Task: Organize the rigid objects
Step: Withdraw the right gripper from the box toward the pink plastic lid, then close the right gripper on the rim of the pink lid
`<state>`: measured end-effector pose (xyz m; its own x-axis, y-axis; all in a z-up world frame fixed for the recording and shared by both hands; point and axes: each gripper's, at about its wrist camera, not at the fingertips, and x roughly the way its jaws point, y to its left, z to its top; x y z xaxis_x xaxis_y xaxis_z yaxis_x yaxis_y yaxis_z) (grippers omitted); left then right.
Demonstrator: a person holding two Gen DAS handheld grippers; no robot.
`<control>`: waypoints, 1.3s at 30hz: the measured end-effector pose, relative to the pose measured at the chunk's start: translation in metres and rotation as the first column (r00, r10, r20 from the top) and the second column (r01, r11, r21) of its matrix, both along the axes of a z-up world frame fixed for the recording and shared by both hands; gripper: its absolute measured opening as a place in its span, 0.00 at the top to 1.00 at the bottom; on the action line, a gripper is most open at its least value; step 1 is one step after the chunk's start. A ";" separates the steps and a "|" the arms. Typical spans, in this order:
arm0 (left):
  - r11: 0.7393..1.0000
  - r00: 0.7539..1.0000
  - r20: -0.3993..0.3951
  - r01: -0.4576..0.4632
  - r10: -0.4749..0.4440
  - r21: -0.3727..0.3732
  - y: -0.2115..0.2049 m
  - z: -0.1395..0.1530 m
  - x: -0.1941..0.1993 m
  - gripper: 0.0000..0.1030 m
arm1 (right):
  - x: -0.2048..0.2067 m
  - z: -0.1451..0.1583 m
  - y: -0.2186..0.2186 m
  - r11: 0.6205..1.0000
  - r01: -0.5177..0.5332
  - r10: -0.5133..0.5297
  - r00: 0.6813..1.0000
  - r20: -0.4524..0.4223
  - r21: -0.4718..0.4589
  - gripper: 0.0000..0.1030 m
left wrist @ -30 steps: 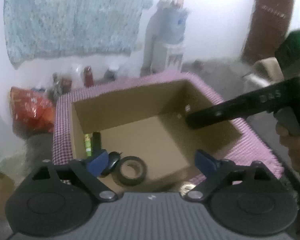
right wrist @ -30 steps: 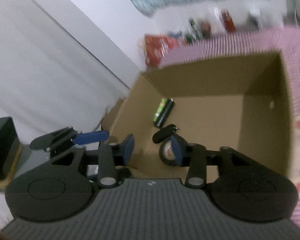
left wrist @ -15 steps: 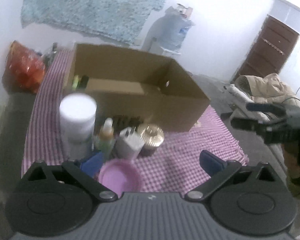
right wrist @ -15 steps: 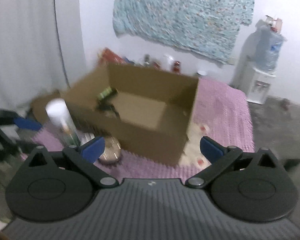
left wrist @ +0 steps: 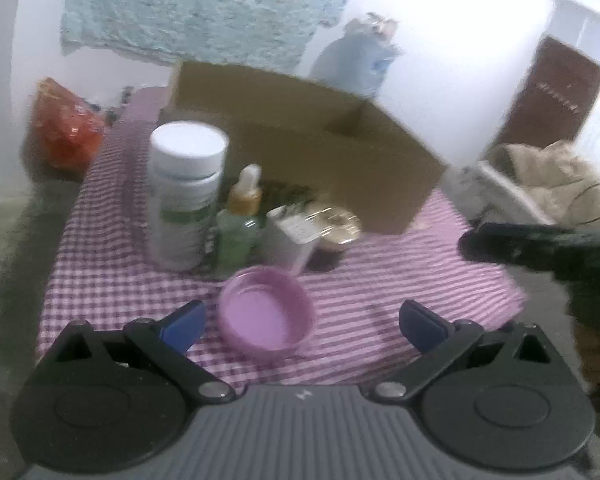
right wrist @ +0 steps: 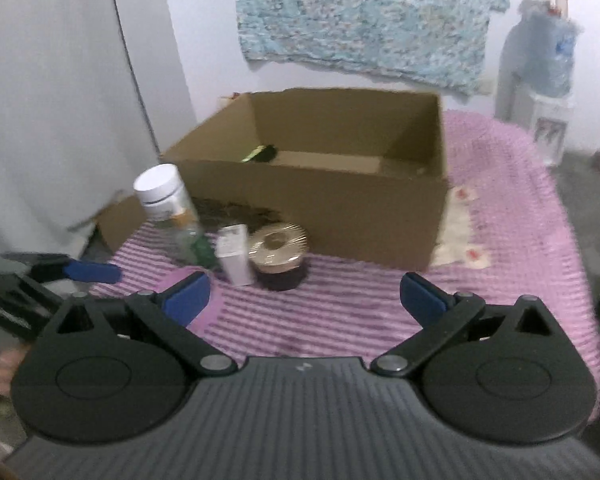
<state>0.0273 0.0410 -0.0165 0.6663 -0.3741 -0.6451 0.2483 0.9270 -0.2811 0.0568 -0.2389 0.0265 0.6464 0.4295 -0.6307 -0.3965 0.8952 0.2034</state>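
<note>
Both tools face a cardboard box (right wrist: 312, 196) on a checked cloth (right wrist: 380, 312). The left gripper (left wrist: 300, 322) and the right gripper (right wrist: 302, 298) stand with jaws spread wide and nothing between the pads. Inside the box, a dark cylinder with a green label (right wrist: 260, 153) shows over the near wall; whatever else lies there is hidden. Still outside, grouped just before the box: a white-capped jar (left wrist: 186, 196), a dropper bottle (left wrist: 240, 220), a small white carton (left wrist: 290, 240), a gold-lidded jar (left wrist: 336, 226) and, nearest the left gripper, a pink lid (left wrist: 266, 314). A dark flat item behind the group, against the box, cannot be identified. The task thus appears partly done: some items boxed, at least five left to move, the pink lid seeming the handiest for the left gripper.
</note>
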 end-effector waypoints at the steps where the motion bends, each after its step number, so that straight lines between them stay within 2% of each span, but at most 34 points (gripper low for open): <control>1: 1.000 1.000 0.002 -0.014 0.014 0.021 -0.001 -0.004 0.001 0.00 | 0.003 -0.005 0.004 1.000 0.001 -0.001 1.000 -0.010 0.026 0.01; 8: 0.989 1.000 0.024 -0.003 0.000 0.147 -0.012 -0.014 0.008 0.00 | 0.022 -0.027 0.031 0.985 -0.030 0.047 0.993 -0.104 0.168 0.02; 12: 0.976 0.999 0.028 0.017 -0.024 0.217 -0.021 -0.020 0.012 0.00 | 0.033 -0.041 0.048 0.984 -0.047 0.072 0.987 -0.144 0.170 0.05; 15: 0.971 0.999 0.026 0.036 -0.043 0.237 -0.027 -0.025 0.015 0.01 | 0.039 -0.050 0.059 0.984 -0.058 0.088 0.980 -0.178 0.171 0.15; 16: 0.969 0.999 0.026 0.040 -0.048 0.243 -0.028 -0.026 0.015 0.02 | 0.041 -0.053 0.062 0.983 -0.061 0.094 0.977 -0.191 0.172 0.21; 20: 0.964 0.998 0.019 0.056 -0.063 0.259 -0.034 -0.031 0.018 0.09 | 0.047 -0.065 0.075 0.984 -0.083 0.119 0.965 -0.235 0.160 0.37; 23: 0.961 0.998 0.009 0.057 -0.062 0.269 -0.037 -0.034 0.020 0.20 | 0.050 -0.072 0.085 0.984 -0.101 0.135 0.959 -0.250 0.144 0.49; 26: 0.960 0.999 0.001 0.046 -0.048 0.275 -0.038 -0.036 0.023 0.27 | 0.053 -0.078 0.091 0.984 -0.113 0.146 0.953 -0.265 0.136 0.56; 31: 0.972 1.000 -0.010 0.023 -0.021 0.236 -0.036 -0.034 0.025 0.30 | 0.055 -0.084 0.093 0.982 -0.124 0.159 0.949 -0.273 0.139 0.73; 39: 0.972 0.995 0.002 0.097 -0.100 0.212 -0.060 -0.033 0.026 0.30 | 0.048 -0.081 0.062 0.990 -0.068 0.101 0.955 -0.277 0.126 0.77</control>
